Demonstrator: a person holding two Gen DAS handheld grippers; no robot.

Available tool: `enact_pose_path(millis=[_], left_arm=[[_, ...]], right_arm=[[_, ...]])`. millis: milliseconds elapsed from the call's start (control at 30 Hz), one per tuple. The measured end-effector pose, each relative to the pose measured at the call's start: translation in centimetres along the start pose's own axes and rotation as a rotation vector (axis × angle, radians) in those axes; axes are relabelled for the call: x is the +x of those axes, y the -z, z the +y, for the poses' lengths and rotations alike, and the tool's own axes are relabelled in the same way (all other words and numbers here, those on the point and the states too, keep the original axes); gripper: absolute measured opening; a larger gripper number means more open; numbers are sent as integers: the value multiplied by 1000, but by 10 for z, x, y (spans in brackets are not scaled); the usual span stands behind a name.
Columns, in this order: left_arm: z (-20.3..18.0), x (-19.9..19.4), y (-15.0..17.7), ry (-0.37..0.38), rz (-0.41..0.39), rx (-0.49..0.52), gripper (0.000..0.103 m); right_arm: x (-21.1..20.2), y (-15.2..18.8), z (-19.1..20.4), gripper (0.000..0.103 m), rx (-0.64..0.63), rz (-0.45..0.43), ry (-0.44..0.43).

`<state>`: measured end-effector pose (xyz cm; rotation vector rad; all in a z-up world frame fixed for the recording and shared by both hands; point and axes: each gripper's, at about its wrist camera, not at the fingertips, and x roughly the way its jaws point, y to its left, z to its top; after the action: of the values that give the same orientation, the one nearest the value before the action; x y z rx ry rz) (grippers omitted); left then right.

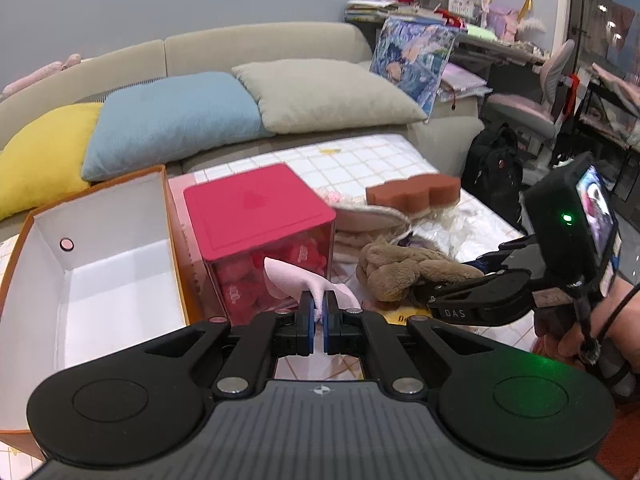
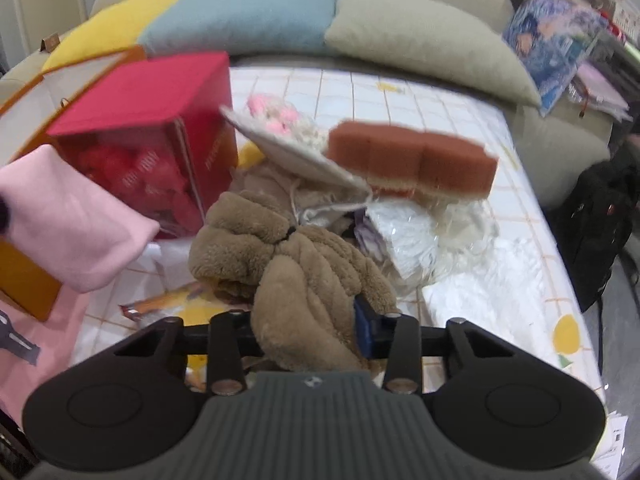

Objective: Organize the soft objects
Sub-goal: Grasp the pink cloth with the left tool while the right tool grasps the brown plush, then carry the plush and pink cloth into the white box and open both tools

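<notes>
Right wrist view: fluffy brown plush (image 2: 304, 280), crumpled; right gripper (image 2: 308, 332) clamps it.

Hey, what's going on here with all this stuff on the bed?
A person is sorting soft things with a handheld gripper in each hand. The left gripper is shut on a pink cloth, in front of the red box and beside the open white box. The right gripper has its jaws around the brown plush, which lies in the pile on the checked sheet. A brown sponge sits on top of the pile.
</notes>
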<state>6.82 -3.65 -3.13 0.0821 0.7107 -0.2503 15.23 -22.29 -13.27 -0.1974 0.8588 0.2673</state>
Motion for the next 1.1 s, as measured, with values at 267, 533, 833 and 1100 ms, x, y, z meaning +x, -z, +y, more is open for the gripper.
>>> enact_pose_path(millis=[267,533,833,1100], left_arm=[[8,-36,-6,15,-107,-36,4],[39,-78,-18,-73,-216,-105,4],[95,-96,-6,-250,-161,-169,4],[127,-68,9,-282,17,-124,4]], right_arm=[[-75,-5,2,40,123,-117,-42],[-128,-35,47,40,144,-222,-171],[-117,-91,127,41,167,-148,-444],[-58,-121,215,41,102,36,-480]])
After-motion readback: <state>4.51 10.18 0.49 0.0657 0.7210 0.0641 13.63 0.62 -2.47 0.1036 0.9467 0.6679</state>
